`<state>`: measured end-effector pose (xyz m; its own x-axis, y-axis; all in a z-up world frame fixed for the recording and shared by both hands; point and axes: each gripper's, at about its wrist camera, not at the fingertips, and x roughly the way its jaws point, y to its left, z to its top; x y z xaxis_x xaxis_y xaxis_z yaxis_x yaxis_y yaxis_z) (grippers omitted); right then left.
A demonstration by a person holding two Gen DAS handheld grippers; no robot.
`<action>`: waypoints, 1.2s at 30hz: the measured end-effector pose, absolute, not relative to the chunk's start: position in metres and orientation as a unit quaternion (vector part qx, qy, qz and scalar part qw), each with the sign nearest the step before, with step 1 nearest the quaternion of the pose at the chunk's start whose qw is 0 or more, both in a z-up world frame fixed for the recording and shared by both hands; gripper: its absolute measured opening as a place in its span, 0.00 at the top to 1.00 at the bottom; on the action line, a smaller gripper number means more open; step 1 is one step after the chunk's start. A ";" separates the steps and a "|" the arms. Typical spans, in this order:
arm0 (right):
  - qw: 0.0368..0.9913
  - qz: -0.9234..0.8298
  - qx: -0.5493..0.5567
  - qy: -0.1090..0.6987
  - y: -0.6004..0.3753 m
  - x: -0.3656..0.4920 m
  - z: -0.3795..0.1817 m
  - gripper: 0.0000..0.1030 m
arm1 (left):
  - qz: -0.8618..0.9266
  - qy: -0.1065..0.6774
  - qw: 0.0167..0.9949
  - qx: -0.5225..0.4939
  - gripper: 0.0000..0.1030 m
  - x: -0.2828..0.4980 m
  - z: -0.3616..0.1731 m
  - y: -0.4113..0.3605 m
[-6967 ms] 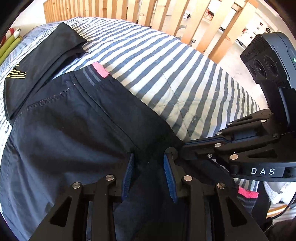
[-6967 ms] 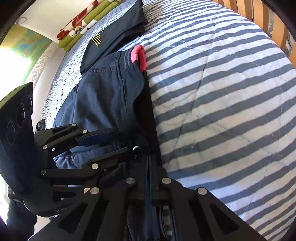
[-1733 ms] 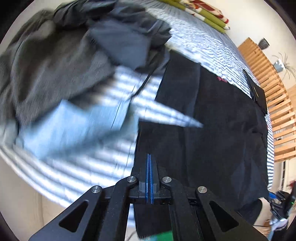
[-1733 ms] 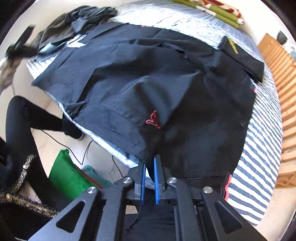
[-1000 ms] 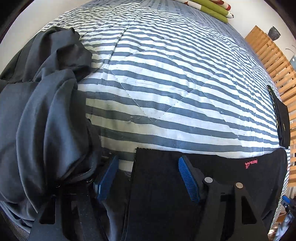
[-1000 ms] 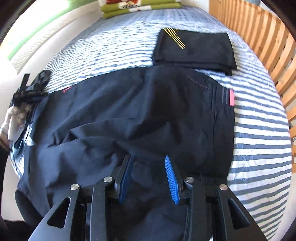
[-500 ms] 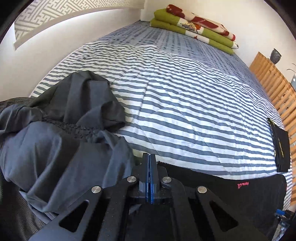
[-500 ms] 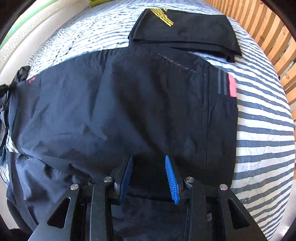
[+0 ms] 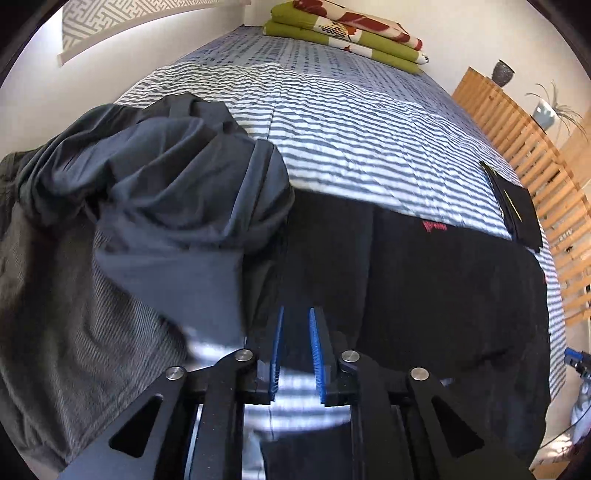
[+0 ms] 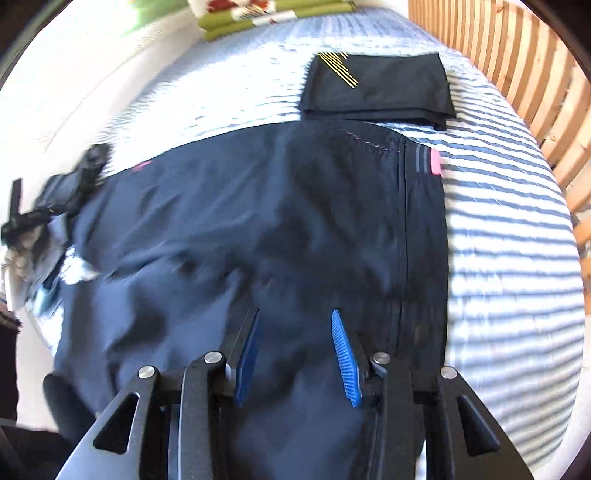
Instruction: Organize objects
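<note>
Dark navy trousers [image 10: 280,221] lie spread flat across the striped bed [image 10: 509,258], with a pink tab [image 10: 436,162] at the right end. They also show in the left wrist view [image 9: 443,280] with a small red logo. My right gripper [image 10: 295,314] is open and empty, just above the near edge of the trousers. My left gripper [image 9: 295,310] is slightly open and holds nothing, over the left end of the trousers. A folded black garment with yellow stripes [image 10: 376,85] lies beyond the trousers, near the slatted rail.
A heap of grey clothes [image 9: 147,206] lies at the bed's left end. Folded green and red bedding [image 9: 347,33] sits at the far end. A wooden slatted rail [image 10: 517,66] runs along the right side. The bed's middle [image 9: 351,125] is bare striped cover.
My left gripper, shut half a second ago, has opened slightly and drawn back from the trouser end. My right gripper stays open and has pulled back a little. Both views are blurred by motion.
</note>
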<state>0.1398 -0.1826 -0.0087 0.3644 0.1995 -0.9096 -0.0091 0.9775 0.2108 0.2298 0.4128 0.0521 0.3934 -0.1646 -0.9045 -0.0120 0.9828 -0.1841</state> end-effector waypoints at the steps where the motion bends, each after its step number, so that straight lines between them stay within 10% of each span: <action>1: 0.827 0.066 0.075 0.553 -0.179 0.120 -0.001 0.66 | -0.048 0.546 0.833 -0.070 0.74 0.204 0.057 0.412; 12: 0.834 0.096 -0.014 0.543 -0.136 -0.017 -0.004 0.66 | -0.128 0.586 0.793 0.102 0.55 -0.022 0.032 0.343; 24: 0.819 0.125 -0.078 0.555 -0.111 -0.037 -0.040 0.66 | -0.141 0.572 0.750 0.301 0.47 -0.057 -0.022 0.284; 30: 0.811 0.132 -0.155 0.548 -0.082 -0.032 -0.052 0.65 | -0.122 0.571 0.764 0.272 0.80 -0.031 -0.003 0.305; 36: 0.807 0.099 -0.172 0.556 -0.094 -0.023 -0.064 0.65 | -0.117 0.562 0.774 0.265 0.87 -0.033 0.012 0.312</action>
